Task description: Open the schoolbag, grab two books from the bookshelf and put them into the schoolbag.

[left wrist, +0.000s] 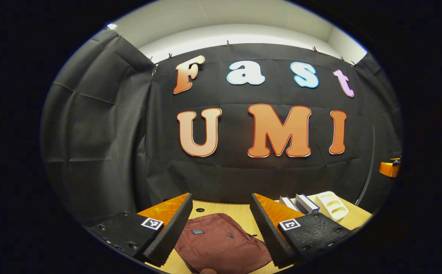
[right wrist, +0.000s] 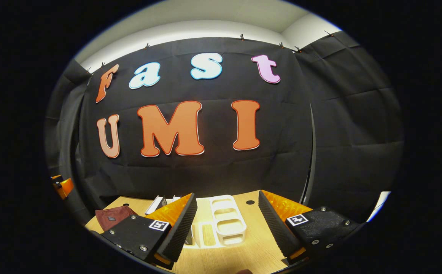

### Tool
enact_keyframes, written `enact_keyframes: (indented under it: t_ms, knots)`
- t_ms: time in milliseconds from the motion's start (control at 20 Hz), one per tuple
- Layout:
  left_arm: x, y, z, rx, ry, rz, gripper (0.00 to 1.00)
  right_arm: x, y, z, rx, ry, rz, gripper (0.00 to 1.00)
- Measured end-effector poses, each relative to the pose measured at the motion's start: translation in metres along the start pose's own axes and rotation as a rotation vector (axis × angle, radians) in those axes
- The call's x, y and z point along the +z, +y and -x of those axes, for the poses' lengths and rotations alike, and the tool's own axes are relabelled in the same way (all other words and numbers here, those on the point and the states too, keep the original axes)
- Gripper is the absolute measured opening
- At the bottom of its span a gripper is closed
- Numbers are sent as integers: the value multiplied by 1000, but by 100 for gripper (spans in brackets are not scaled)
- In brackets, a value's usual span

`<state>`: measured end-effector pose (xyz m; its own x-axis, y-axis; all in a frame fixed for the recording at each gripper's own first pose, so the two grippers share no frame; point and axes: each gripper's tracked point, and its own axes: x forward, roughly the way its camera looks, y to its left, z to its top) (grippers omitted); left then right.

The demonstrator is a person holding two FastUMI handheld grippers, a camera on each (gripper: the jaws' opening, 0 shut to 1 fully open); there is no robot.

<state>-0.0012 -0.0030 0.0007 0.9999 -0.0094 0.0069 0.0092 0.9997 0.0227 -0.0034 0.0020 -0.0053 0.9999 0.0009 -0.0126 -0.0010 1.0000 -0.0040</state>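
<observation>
A dark red schoolbag (left wrist: 221, 243) lies flat on the wooden table (left wrist: 240, 213), below and between the fingers of my left gripper (left wrist: 221, 228), which is open and holds nothing. Two books (left wrist: 301, 203) stand in a white bookshelf rack (left wrist: 333, 205) at the right of the left gripper view. In the right gripper view the white rack (right wrist: 226, 220) lies just ahead of my open right gripper (right wrist: 228, 228), with the books (right wrist: 164, 201) partly hidden behind its left finger. The schoolbag's corner (right wrist: 112, 217) appears at the far left there.
The black cloth wall closes the table's far side. The other gripper shows as an orange part at the right edge (left wrist: 390, 168) of the left gripper view and at the left edge (right wrist: 63, 186) of the right gripper view. Small round holes (right wrist: 250, 202) mark the tabletop.
</observation>
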Motion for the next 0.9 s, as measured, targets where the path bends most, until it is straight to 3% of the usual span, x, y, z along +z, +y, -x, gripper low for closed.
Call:
enact_keyframes:
  t_ms: [900]
  knots:
    - [6, 9, -8, 21, -24, -11, 94, -3, 8, -4, 8, 9, 18, 96]
